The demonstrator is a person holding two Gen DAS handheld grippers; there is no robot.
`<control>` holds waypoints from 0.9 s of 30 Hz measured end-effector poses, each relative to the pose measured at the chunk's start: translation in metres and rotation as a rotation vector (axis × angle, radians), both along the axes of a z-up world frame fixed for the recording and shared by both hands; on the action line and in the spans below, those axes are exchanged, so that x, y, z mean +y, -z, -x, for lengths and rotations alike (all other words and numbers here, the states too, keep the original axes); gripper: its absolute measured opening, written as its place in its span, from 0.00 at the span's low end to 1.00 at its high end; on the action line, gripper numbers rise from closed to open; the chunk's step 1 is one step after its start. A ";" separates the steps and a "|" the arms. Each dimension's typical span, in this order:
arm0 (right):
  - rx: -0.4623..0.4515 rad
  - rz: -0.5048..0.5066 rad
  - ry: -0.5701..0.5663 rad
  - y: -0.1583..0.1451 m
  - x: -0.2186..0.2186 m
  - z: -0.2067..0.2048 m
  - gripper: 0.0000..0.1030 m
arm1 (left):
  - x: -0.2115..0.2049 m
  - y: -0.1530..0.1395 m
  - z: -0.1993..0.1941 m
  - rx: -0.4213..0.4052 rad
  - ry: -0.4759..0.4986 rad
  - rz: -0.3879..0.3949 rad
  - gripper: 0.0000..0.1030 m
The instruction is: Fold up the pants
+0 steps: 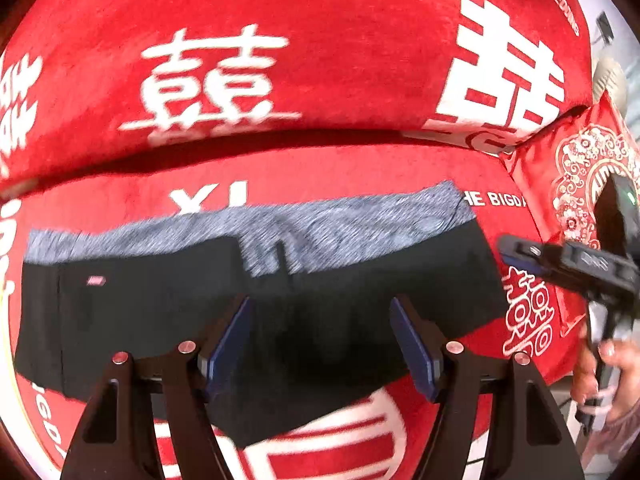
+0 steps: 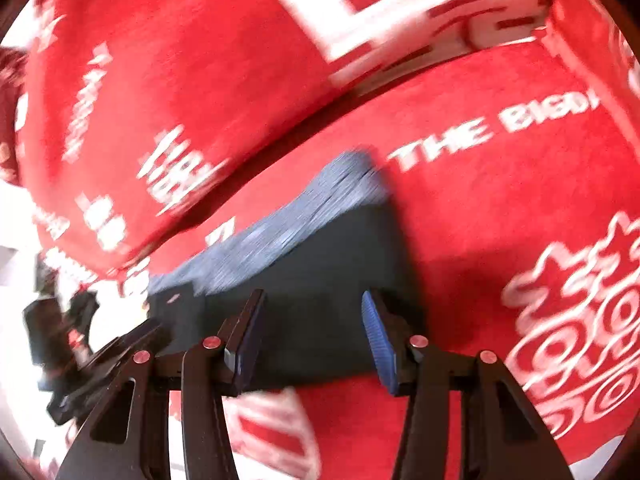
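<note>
The pants (image 1: pixel 168 300) are black with a grey heathered waistband along the far edge. They lie flat on a red sofa seat (image 1: pixel 360 172) and also show in the right wrist view (image 2: pixel 316 280). My left gripper (image 1: pixel 322 344) is open and empty, just above the near middle of the pants. My right gripper (image 2: pixel 314 340) is open and empty over the right end of the pants; it also shows in the left wrist view (image 1: pixel 560 264) beside the pants' right edge. The right wrist view is blurred.
The red sofa backrest (image 1: pixel 320 40) with white characters rises behind the pants. A red embroidered cushion (image 1: pixel 576 168) stands at the right. A hand (image 1: pixel 612 376) holds the right gripper's handle. The left gripper shows at the left in the right wrist view (image 2: pixel 100 364).
</note>
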State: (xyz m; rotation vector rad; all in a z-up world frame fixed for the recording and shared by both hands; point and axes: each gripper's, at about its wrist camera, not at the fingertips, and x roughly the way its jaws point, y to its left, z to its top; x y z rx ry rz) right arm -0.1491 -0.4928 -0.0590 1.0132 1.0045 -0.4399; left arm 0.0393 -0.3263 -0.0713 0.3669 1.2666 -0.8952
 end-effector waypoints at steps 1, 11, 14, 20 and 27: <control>0.018 0.009 0.005 0.005 -0.011 -0.003 0.40 | -0.008 0.003 0.002 0.003 0.006 -0.004 0.69; 0.186 0.188 -0.267 0.033 -0.014 -0.063 0.26 | -0.029 0.081 0.003 0.017 -0.134 -0.220 0.73; 0.214 0.199 -0.294 0.046 -0.013 -0.064 0.26 | -0.032 0.079 0.008 -0.026 -0.106 -0.260 0.82; 0.208 0.170 -0.329 0.036 -0.009 -0.054 0.31 | -0.018 0.089 -0.002 0.031 -0.230 -0.289 1.00; 0.180 0.132 -0.380 0.019 0.003 -0.043 0.53 | -0.013 0.083 0.008 0.002 -0.281 -0.305 1.00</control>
